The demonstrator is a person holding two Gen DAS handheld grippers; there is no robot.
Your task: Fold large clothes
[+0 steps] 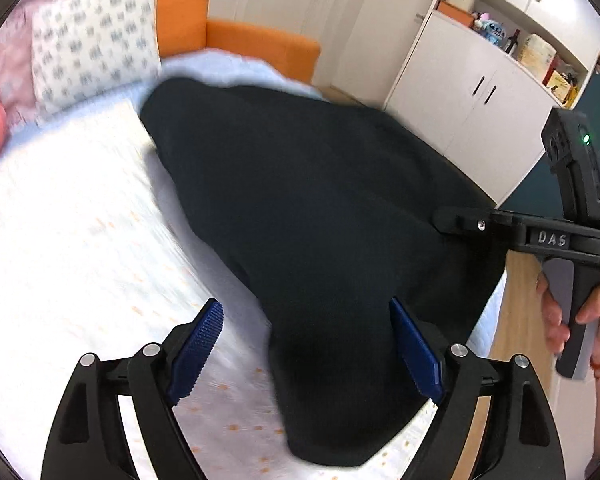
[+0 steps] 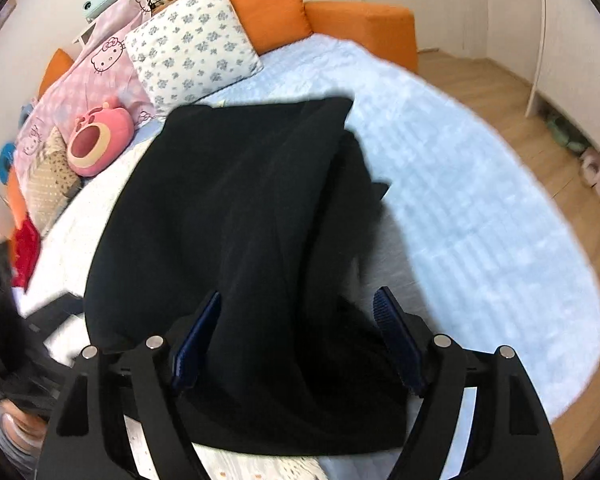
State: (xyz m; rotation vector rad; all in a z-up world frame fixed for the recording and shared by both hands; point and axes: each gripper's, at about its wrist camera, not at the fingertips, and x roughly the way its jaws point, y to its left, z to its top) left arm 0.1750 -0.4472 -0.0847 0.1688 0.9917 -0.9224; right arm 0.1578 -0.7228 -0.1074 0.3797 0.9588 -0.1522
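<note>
A large black garment point(image 1: 308, 216) lies folded over on the bed; it also fills the middle of the right wrist view point(image 2: 236, 240). My left gripper point(image 1: 306, 344) is open, its blue pads wide apart, hovering over the garment's near end. My right gripper point(image 2: 298, 340) is open too, with black cloth lying between its spread pads. The right gripper's body point(image 1: 540, 236) shows in the left wrist view, over the garment's right edge, held by a hand. Neither gripper pinches the cloth.
A white quilted cover point(image 1: 72, 240) and a light blue blanket point(image 2: 460, 184) lie on the bed. A patterned pillow point(image 2: 192, 44), pink bedding and a plush toy point(image 2: 94, 140) sit at the head. Orange bed frame point(image 2: 360, 20), white cabinets point(image 1: 480, 92) and wooden floor point(image 2: 512, 100) lie beyond.
</note>
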